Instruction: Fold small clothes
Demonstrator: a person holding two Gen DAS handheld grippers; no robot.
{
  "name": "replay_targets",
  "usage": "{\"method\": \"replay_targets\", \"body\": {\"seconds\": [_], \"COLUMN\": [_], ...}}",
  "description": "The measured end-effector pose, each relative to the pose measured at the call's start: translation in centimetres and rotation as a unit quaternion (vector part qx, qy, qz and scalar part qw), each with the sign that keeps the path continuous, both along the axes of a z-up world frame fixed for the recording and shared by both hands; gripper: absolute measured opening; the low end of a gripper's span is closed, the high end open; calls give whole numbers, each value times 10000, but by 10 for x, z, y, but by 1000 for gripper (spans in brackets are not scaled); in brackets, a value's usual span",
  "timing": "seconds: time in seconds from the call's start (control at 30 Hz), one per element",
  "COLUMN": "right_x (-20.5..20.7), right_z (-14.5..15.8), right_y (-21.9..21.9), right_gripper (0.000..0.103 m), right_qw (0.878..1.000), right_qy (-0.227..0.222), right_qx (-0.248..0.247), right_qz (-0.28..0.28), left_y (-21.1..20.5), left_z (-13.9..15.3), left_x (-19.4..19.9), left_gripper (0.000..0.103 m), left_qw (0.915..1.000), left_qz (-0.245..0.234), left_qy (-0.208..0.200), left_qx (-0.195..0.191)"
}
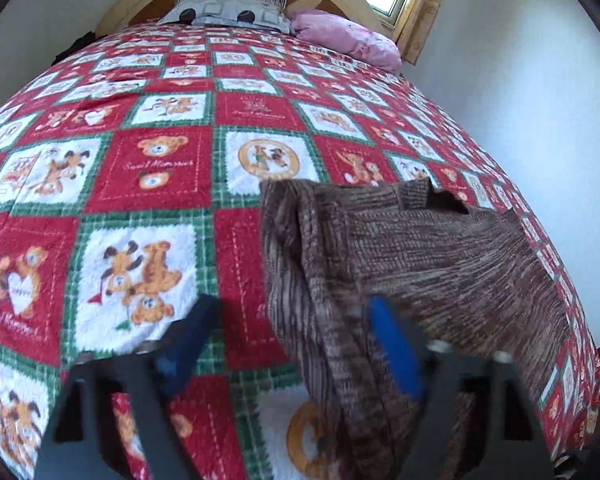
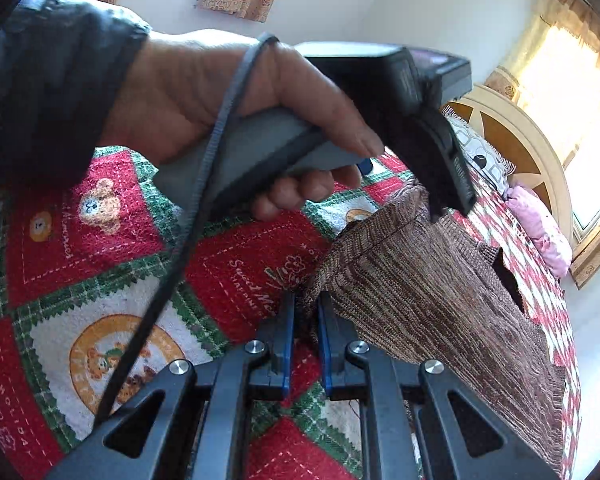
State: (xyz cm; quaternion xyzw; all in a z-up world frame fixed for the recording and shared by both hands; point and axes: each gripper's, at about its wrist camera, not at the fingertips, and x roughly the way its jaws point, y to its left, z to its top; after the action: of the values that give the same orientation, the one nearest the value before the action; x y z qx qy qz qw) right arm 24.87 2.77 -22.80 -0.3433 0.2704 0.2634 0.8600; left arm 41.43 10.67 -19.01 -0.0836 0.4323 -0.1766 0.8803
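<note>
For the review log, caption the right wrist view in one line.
Right gripper pinches the brown knit garment at its edge above the teddy-bear quilt.

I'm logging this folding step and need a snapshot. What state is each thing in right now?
Brown knit garment: partly folded on the bed, one edge lifted.
Right gripper: shut on the garment's edge.
Left gripper: open, jaws wide, one finger against the garment.
Left hand: wrapped round the gripper's handle.
Bedspread: spread over the bed, lightly wrinkled.
Pink pillow: lying crumpled at the headboard.
</note>
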Motion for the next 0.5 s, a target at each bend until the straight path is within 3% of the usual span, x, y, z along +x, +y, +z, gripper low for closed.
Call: {"method": "replay_targets", "body": {"seconds": [0.03,0.07,0.1,0.23,0.3,0.4,0.5], "right_x": [1,1,2,18,24,26,24], "right_z": [0,0,1,12,21,37,49], "right_y": [0,0,-1,-19,-31,-50,-64], "right_gripper": [10,10,10,8,8,8,8], "right_qw": [10000,10000,10000,9978,9953,9916,9892], "right_qy": [2,14,33,416,528,540,490], "right_qx": [0,11,36,517,797,1154,1348], "right_qz": [1,1,2,-53,-145,-236,-285], "left_y": [-2,-3,-3,3,12,18,15], "left_z": [1,1,0,1,3,6,15], "left_x": [1,3,4,5,2,1,-2], "left_gripper": [52,23,14,10,9,8,8], "left_qw": [9999,9995,9994,9983,9956,9914,9898], "left_qz": [-79,-225,-210,-135,-55,69,107], "left_qy": [-25,34,48,82,124,191,141], "left_qx": [-63,-204,-268,-560,-923,-1290,-1414]}}
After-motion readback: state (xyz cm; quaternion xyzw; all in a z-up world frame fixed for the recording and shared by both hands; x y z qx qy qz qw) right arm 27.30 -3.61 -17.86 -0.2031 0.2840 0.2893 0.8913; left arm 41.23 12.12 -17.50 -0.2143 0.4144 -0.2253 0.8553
